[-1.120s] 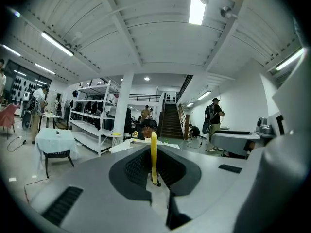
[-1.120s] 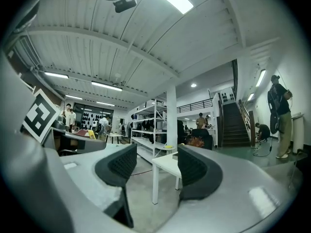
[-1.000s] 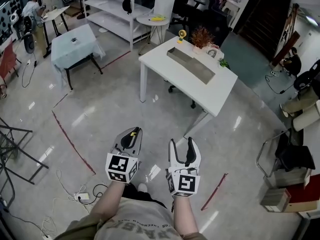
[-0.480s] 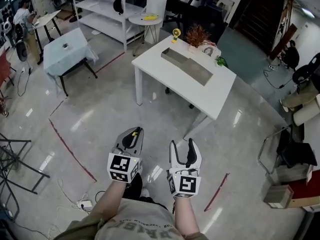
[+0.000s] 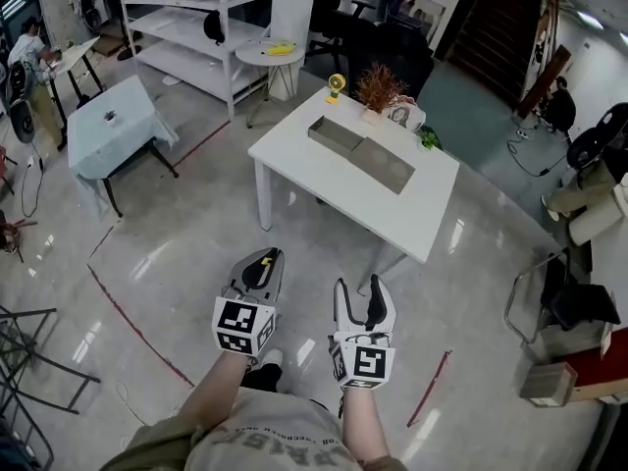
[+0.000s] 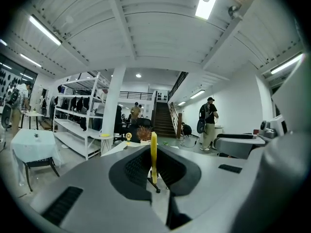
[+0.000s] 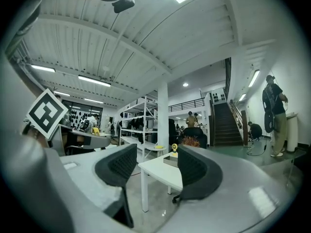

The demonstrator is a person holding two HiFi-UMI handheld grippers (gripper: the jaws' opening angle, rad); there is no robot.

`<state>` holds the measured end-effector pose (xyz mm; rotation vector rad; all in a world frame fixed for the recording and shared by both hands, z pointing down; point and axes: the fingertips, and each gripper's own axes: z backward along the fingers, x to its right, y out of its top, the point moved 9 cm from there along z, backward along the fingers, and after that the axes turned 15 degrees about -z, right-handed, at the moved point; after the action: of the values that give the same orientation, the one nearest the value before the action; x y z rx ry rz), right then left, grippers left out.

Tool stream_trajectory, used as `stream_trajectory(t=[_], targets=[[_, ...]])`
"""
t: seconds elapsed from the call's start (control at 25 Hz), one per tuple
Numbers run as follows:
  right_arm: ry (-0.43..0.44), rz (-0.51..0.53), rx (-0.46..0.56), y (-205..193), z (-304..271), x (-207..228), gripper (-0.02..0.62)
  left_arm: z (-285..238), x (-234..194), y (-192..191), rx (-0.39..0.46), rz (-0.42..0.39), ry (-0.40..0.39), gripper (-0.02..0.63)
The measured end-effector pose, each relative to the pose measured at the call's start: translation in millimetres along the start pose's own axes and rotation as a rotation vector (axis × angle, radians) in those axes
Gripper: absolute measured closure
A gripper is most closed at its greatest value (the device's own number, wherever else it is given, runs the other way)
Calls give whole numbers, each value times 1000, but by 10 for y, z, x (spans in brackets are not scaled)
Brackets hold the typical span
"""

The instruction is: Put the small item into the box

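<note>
The left claw (image 5: pixel 262 257) is nearly closed, pinching a thin yellow item (image 6: pixel 153 155) that stands upright between its pads. The right claw (image 5: pixel 357 287) is wide open with nothing in it.

The long grey box (image 5: pixel 361 151) lies on the white worktop (image 5: pixel 417 209), well apart from both claws across a stretch of shiny floor (image 5: pixel 186 253). From the left claw the box sits at about 1 o'clock, and from the right claw at about 12 o'clock. The box's long axis runs from 10 o'clock to 4 o'clock in the head view.

The right claw looks slightly nearer, but the left one carries the item. I judge the coming move to be a walk-up and forward reach with the left, ending over the box's open top.
</note>
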<state>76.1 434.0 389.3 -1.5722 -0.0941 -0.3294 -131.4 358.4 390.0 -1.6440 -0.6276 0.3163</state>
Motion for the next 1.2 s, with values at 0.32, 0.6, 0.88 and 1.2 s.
stream_trajectory(t=[0.32,0.6,0.88,1.2], targets=[[-26,15,-9,-93,-550,-130,344,-457,-466,-65,11,21,-68,577],[-53,1,-20,-165,-824,-108,344,-697,-609,-134,-3,37,-86,577],[-65,-4,-34,-228,-1182,53,344,-1065,-719,-250,-28,54,-99,577],[-43,2,-35,-136,-1777,449,344,-1723,-831,-164,-30,54,-79,577]])
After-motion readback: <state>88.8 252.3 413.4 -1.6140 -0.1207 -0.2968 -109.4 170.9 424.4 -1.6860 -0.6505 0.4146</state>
